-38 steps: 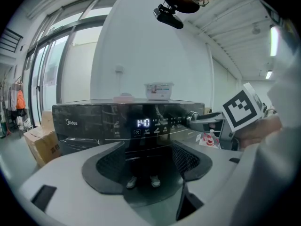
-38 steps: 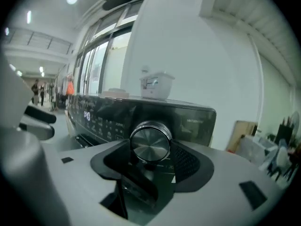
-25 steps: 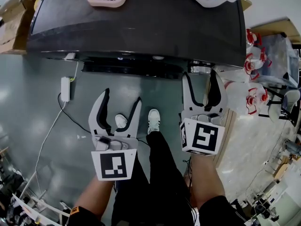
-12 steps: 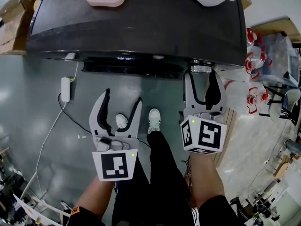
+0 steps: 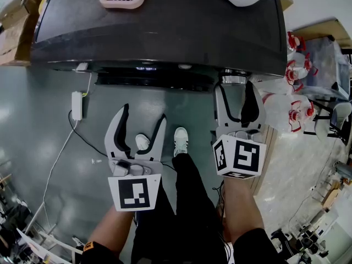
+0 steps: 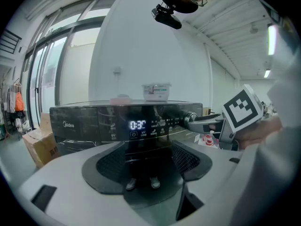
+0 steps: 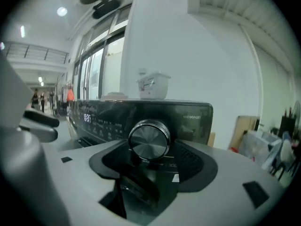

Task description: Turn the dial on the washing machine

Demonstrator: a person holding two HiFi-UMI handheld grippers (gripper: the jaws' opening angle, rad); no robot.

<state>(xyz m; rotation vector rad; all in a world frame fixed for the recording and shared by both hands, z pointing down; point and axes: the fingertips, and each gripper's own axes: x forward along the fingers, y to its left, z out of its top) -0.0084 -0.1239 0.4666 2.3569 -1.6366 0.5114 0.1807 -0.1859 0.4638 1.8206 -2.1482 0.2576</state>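
Silver dial (image 7: 149, 139) sits between the right gripper's (image 5: 235, 89) jaws — just opened wider, not clamped on it.

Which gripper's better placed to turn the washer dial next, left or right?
Right. The right gripper has the dial between its jaws, which have just been opening, pads not pressing. The left gripper hangs open, short of the washing machine.
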